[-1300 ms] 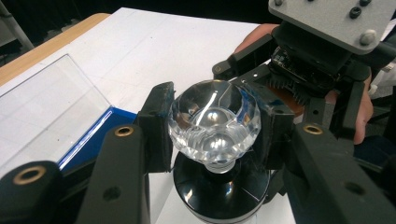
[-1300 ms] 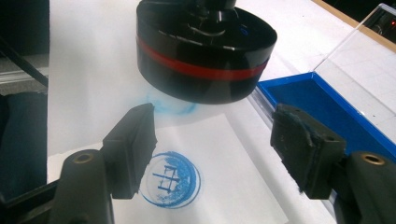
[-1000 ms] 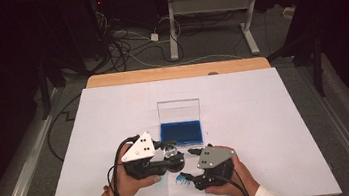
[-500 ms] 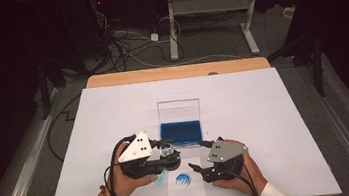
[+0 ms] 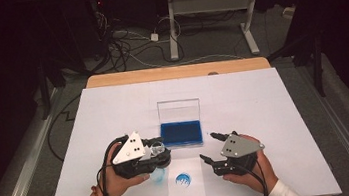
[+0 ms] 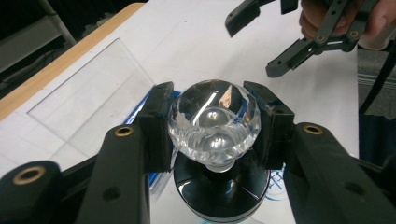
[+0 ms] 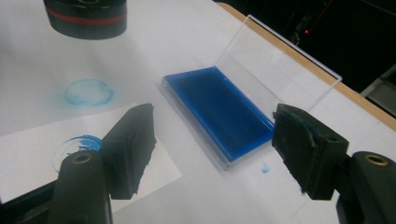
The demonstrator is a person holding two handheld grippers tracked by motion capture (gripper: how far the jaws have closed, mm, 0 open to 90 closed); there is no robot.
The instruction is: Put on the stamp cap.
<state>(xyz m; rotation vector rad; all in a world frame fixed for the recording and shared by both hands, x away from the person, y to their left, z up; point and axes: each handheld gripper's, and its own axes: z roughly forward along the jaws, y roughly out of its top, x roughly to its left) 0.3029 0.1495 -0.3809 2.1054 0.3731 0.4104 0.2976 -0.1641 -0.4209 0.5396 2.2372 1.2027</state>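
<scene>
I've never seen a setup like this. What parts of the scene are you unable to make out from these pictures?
- Underside of the stamp: left gripper view, faces down, hidden by its own black body.
- Design of the blue print: high view, too small; right gripper view, partly behind a jaw.
- Left gripper grip in high view: covered by its grey plate.

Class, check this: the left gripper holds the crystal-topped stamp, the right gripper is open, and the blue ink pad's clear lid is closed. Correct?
Not quite. The ink pad lies open, its clear lid standing raised, as the right gripper view shows. The left gripper does hold the stamp, and the right gripper is open.

glossy faceted clear knob (image 6: 214, 122), matt tool (image 6: 214, 126)
</scene>
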